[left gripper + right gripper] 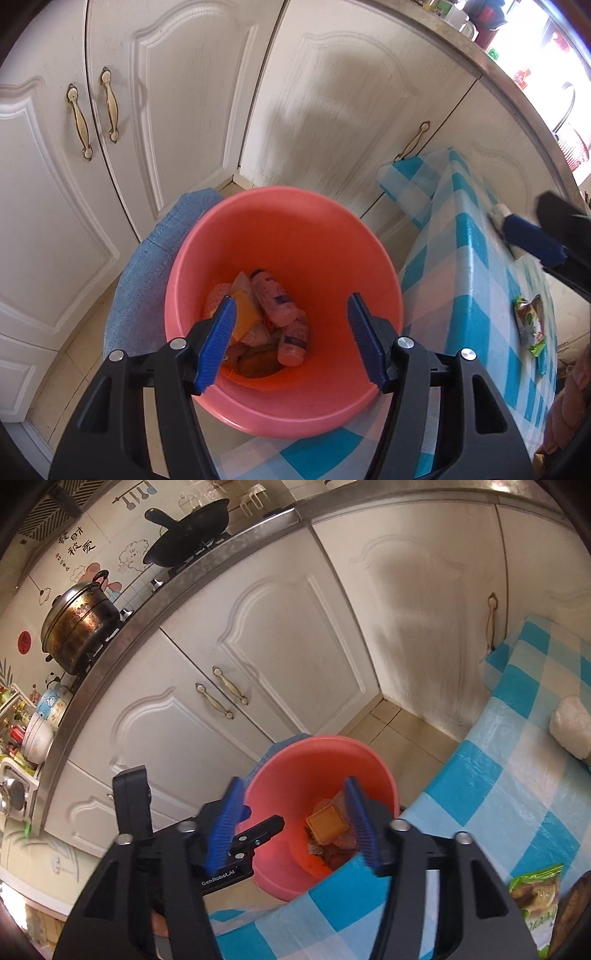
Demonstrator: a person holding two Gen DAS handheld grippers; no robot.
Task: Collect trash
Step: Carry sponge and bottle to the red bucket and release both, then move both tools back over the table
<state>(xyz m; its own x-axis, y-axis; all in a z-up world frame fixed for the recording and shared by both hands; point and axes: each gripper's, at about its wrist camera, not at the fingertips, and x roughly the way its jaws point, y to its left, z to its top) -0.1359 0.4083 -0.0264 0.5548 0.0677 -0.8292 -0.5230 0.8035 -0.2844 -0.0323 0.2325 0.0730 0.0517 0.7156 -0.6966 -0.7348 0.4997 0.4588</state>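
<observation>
A pink bucket [288, 236] stands on the floor beside the table and holds several pieces of trash, among them small pink bottles [275, 299] and an orange piece [243, 314]. My left gripper [291, 343] is open and empty right above the bucket's mouth. My right gripper [295, 823] is open and empty above the table's edge, facing the bucket [295, 775]. A green snack wrapper [530, 321] lies on the checked tablecloth [461, 258]; it also shows in the right wrist view [539, 897]. A white crumpled wad [570, 725] lies farther on the table.
White cabinet doors [166, 110] with brass handles stand behind the bucket. A blue cloth [147, 266] lies under it on the tiled floor. The counter above carries a pot [79, 624] and a wok [188, 528]. The left gripper's body [236, 853] shows in the right wrist view.
</observation>
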